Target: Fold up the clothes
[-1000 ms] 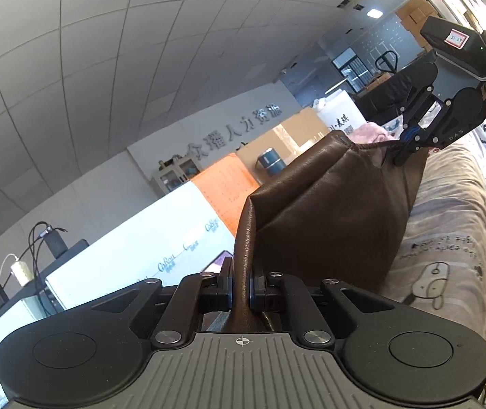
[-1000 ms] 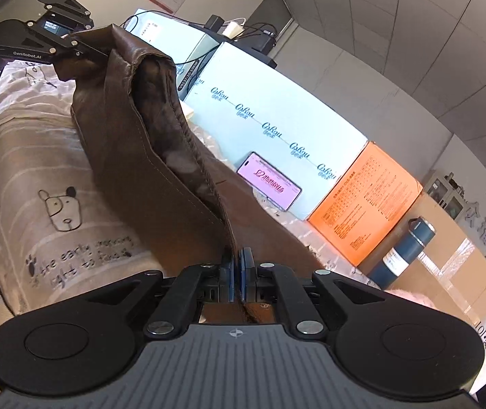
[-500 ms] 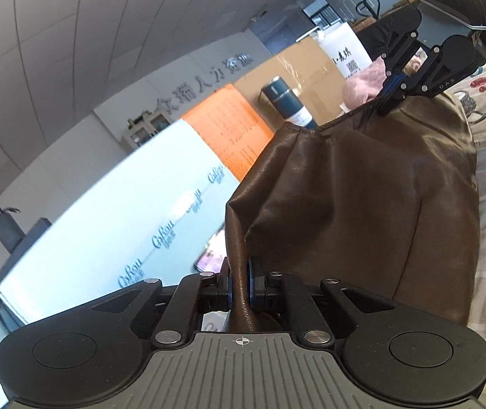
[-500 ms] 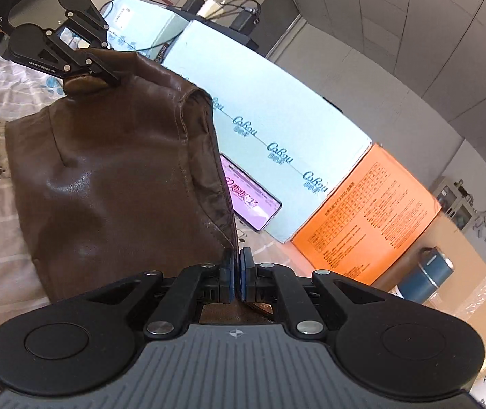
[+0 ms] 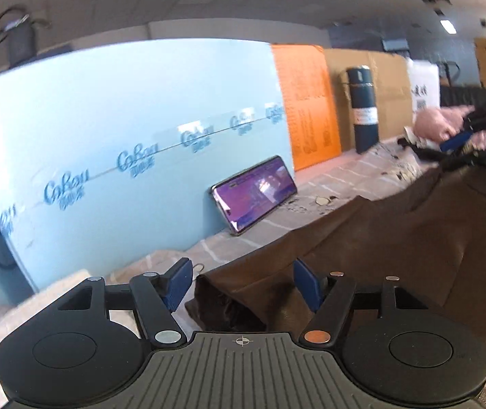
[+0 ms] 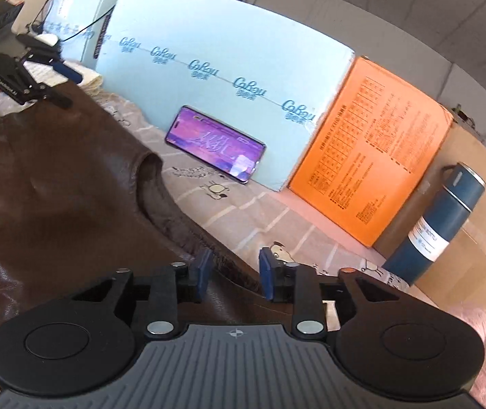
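Note:
A brown leather garment point(image 5: 396, 238) lies on the patterned bed sheet point(image 5: 341, 177); it also shows in the right wrist view point(image 6: 55, 184). My left gripper point(image 5: 243, 283) is open, its blue pads on either side of one corner of the garment. My right gripper point(image 6: 234, 272) is open, its pads astride the garment's far edge. Each gripper shows in the other's view, the right one point(image 5: 471, 143) and the left one point(image 6: 38, 78), both open at opposite ends of the garment.
A light blue foam board point(image 6: 208, 68) stands along the back with a lit phone point(image 6: 214, 143) leaning on it. An orange box point(image 6: 369, 156), a dark blue flask point(image 6: 437, 225) and cardboard boxes stand to the right. Pink fluffy cloth point(image 5: 433, 122) lies beyond the garment.
Both grippers lowered the brown garment from hanging in the air to the bed. Both then opened and let go of it.

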The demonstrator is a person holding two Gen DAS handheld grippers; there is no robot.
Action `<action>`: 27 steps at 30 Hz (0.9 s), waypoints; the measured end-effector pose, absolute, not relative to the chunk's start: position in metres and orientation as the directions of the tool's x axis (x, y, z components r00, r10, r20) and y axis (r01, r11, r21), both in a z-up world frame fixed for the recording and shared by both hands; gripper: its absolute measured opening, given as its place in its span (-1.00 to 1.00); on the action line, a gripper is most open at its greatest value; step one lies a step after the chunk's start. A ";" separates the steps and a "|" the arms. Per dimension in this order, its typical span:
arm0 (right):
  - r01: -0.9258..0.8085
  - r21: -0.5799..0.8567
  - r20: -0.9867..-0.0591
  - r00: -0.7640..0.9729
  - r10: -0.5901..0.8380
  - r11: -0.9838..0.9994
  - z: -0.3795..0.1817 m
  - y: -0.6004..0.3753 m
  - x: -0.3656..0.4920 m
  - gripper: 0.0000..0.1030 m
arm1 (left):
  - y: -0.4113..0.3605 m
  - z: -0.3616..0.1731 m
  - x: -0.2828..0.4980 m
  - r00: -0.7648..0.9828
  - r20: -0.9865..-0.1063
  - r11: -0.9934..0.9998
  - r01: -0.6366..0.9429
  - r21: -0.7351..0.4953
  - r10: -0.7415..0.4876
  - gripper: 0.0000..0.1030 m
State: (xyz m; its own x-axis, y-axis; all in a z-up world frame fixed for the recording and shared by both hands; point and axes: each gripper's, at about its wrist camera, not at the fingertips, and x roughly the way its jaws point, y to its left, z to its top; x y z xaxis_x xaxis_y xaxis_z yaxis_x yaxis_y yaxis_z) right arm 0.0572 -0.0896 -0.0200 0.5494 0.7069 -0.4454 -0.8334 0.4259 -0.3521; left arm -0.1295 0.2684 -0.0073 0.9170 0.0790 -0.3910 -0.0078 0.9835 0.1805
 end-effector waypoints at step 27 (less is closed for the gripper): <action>-0.621 0.292 -0.342 0.642 0.686 0.727 -0.027 -0.156 0.097 -0.75 | 0.289 -0.016 -0.111 0.910 -0.406 0.993 -0.112 -0.033 0.089 -0.91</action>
State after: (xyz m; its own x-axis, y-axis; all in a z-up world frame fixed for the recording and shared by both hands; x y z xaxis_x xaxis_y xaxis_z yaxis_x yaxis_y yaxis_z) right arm 0.0972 -0.1560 -0.0272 0.6421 0.6859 -0.3424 -0.6214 0.7272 0.2916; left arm -0.1113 0.2885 -0.0159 0.9097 0.0888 -0.4057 -0.1117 0.9932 -0.0331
